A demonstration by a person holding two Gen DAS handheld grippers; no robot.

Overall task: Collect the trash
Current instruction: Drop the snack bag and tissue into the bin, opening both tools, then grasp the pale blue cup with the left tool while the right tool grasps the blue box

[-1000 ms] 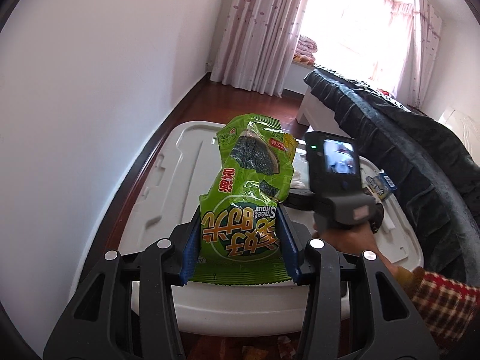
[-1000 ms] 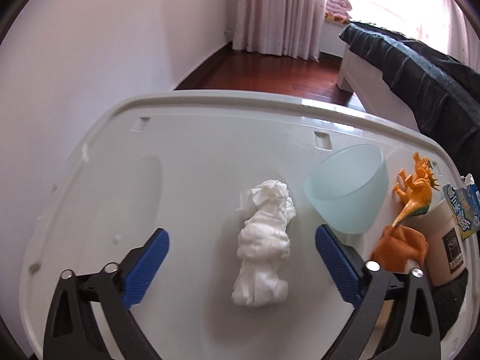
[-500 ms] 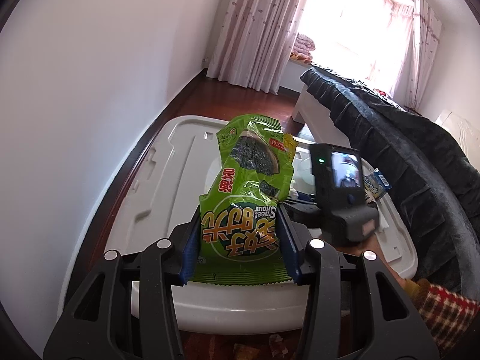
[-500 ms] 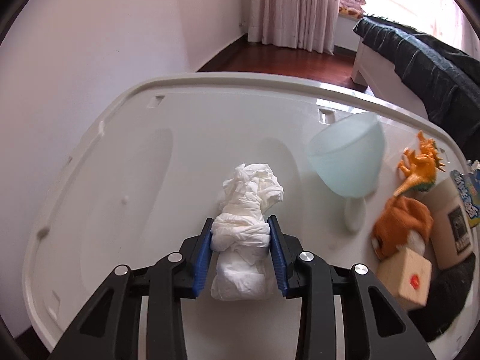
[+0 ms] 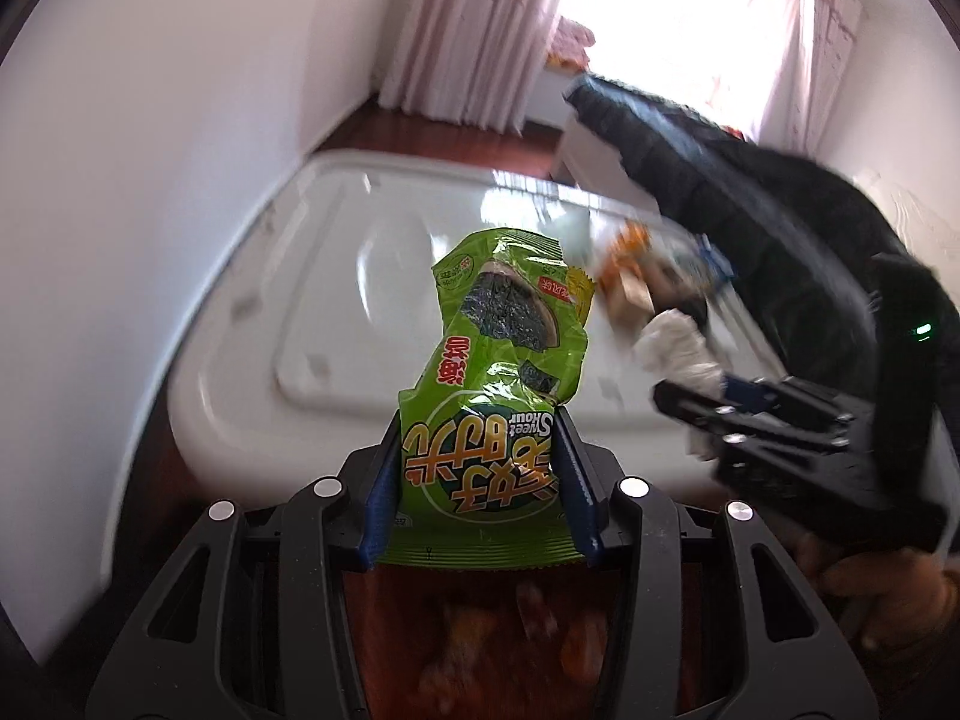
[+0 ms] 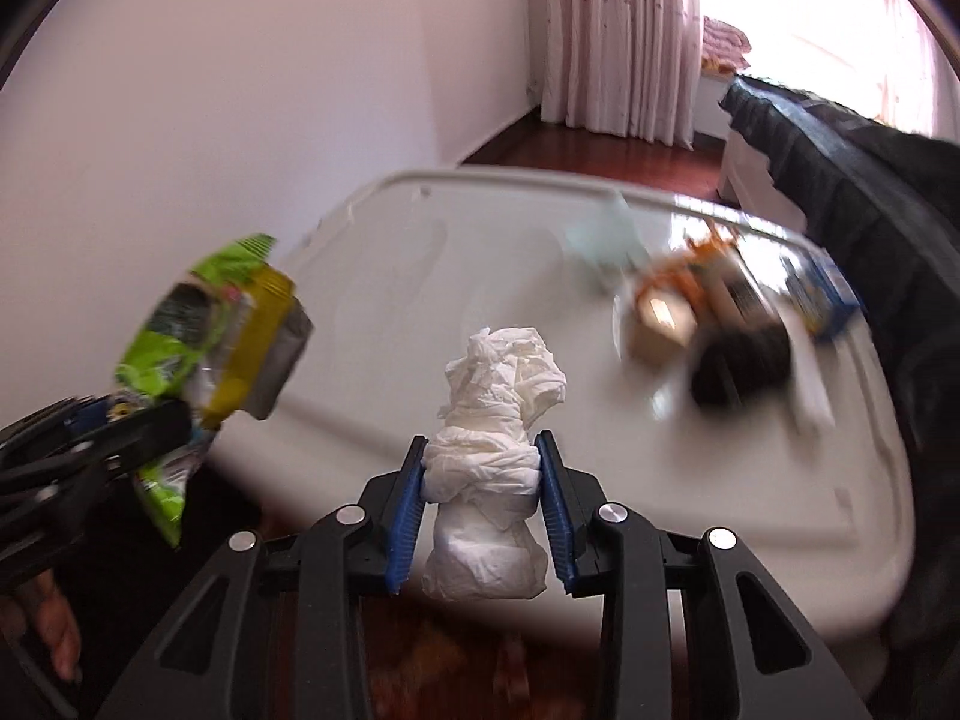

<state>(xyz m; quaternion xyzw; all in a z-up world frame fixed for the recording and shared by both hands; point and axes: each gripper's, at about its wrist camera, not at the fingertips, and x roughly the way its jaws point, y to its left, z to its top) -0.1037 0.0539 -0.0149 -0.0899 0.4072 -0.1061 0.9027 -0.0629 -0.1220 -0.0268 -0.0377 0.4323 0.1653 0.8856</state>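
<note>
- Between the blue pads of the left gripper [image 5: 480,480] sits a green snack bag [image 5: 498,396]; the jaws are closed in on its lower half and pinch it from both sides, while its crumpled top sticks up and forward past the fingertips.
- Between the blue pads of the right gripper [image 6: 483,498] sits a crumpled white tissue [image 6: 492,450]; the jaws are drawn in tight on its middle, and the wad bulges out above and below the pads.
- From the right wrist view, the snack bag hangs at the far left, off the near left corner of the white lid [image 6: 420,276].
- From the left wrist view, the tissue pokes out of the other gripper at the right, over the lid's right side.
- On the lid's far right lie a blurred orange toy [image 6: 702,264], a small box [image 6: 657,330] and a dark object [image 6: 744,366], well apart from both grippers.
</note>
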